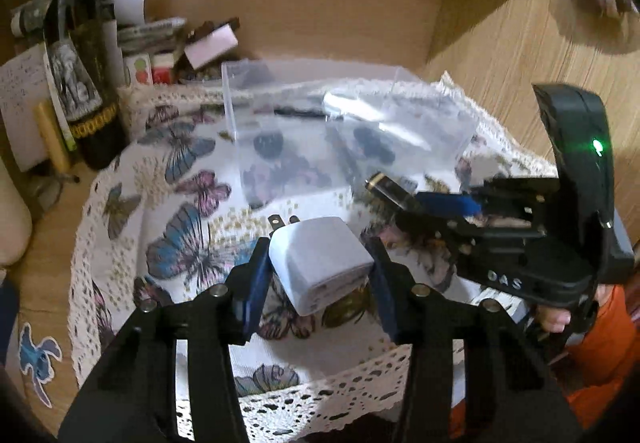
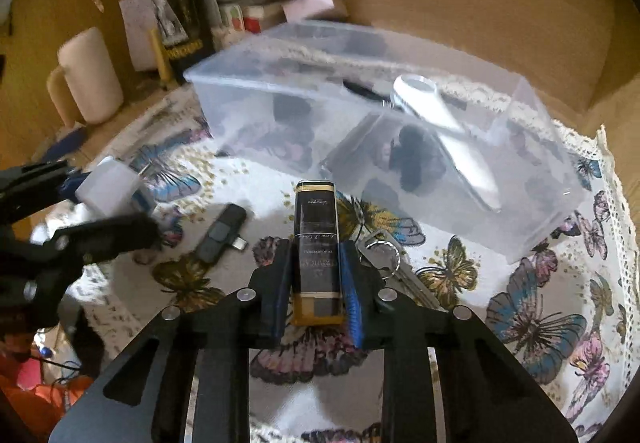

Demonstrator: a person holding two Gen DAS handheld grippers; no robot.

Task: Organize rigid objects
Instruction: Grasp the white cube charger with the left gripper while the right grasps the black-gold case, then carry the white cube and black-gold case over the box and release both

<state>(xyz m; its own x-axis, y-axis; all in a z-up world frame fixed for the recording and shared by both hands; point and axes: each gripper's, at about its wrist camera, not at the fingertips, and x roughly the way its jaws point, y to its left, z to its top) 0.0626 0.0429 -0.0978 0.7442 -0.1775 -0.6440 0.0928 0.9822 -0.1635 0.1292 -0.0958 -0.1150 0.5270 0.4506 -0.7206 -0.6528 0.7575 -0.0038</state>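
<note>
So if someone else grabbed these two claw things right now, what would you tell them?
Left gripper: shut on the white charger, lifted over the butterfly cloth.
Right gripper: shut on the black-and-gold tube, aimed at the clear bin.
Done: a white handled item and some dark pieces already lie in the bin.
Left: drop both held things in, then fetch the black USB stick and keys.

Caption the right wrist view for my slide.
Right tool grips a black-and-gold rectangular box before the clear plastic bin.
</note>
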